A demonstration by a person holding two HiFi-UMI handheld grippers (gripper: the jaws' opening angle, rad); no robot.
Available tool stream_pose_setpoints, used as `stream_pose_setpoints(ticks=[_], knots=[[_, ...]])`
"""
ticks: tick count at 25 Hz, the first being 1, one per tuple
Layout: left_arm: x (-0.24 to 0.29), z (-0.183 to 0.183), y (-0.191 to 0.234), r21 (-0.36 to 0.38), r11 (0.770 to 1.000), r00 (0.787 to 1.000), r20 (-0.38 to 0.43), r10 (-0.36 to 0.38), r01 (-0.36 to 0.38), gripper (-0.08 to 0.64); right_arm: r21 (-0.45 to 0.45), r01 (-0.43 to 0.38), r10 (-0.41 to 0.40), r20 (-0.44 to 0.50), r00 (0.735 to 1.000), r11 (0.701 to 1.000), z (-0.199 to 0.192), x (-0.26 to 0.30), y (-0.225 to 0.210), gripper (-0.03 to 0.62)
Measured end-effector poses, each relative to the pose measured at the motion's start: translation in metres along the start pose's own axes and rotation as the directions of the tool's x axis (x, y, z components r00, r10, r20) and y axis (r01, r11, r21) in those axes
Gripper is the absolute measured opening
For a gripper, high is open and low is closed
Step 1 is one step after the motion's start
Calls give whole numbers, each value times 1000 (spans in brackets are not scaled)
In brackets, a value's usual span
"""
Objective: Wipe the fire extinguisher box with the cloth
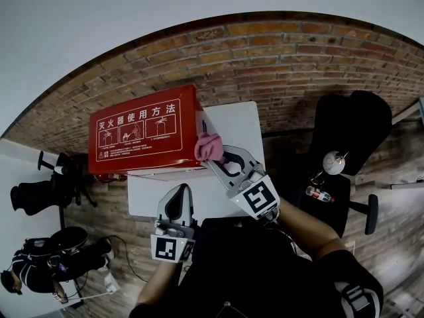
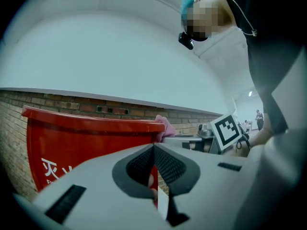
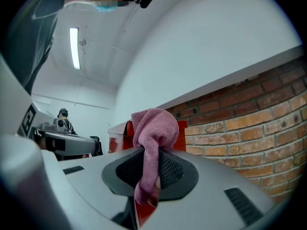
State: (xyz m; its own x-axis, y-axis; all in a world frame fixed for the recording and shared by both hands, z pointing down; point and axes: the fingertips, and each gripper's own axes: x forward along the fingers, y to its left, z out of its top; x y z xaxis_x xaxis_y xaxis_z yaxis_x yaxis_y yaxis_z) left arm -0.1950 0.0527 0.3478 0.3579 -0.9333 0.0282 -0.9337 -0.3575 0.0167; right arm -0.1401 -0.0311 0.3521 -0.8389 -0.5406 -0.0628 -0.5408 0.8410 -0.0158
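A red fire extinguisher box (image 1: 142, 131) with white printed instructions lies on a white table (image 1: 238, 121). My right gripper (image 1: 213, 159) is shut on a pink cloth (image 1: 211, 146), which it holds against the box's right end, near the top corner. In the right gripper view the cloth (image 3: 153, 128) bulges out above the jaws in front of the red box (image 3: 182, 133). My left gripper (image 1: 177, 207) hangs lower, near the table's front edge, shut with nothing in it. From the left gripper view I see the box (image 2: 72, 147) and the cloth (image 2: 165, 127) at its far corner.
A brick wall (image 1: 278, 65) runs behind the table. To the right stand a black chair (image 1: 351, 131), a white round object (image 1: 333, 162) and a small bottle (image 1: 317, 193). Dark tripod gear (image 1: 50, 191) and another person (image 1: 20, 270) are at the left.
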Motion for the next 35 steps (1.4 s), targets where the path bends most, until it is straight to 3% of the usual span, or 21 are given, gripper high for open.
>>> stream_pose_setpoints(ticks=[2, 14, 35], knots=[[0, -2, 2, 5, 1000, 1000, -1, 3, -3, 48, 40, -8, 8, 2, 1000, 999, -1, 0, 0, 69], [-2, -9, 2, 13, 1000, 999, -29, 12, -11, 48, 70, -14, 14, -7, 1000, 997, -15, 1, 0, 69], [-1, -8, -3, 38, 999, 999, -32, -12, 13, 48, 167, 34, -15, -110, 994, 985, -87, -1, -3, 70]])
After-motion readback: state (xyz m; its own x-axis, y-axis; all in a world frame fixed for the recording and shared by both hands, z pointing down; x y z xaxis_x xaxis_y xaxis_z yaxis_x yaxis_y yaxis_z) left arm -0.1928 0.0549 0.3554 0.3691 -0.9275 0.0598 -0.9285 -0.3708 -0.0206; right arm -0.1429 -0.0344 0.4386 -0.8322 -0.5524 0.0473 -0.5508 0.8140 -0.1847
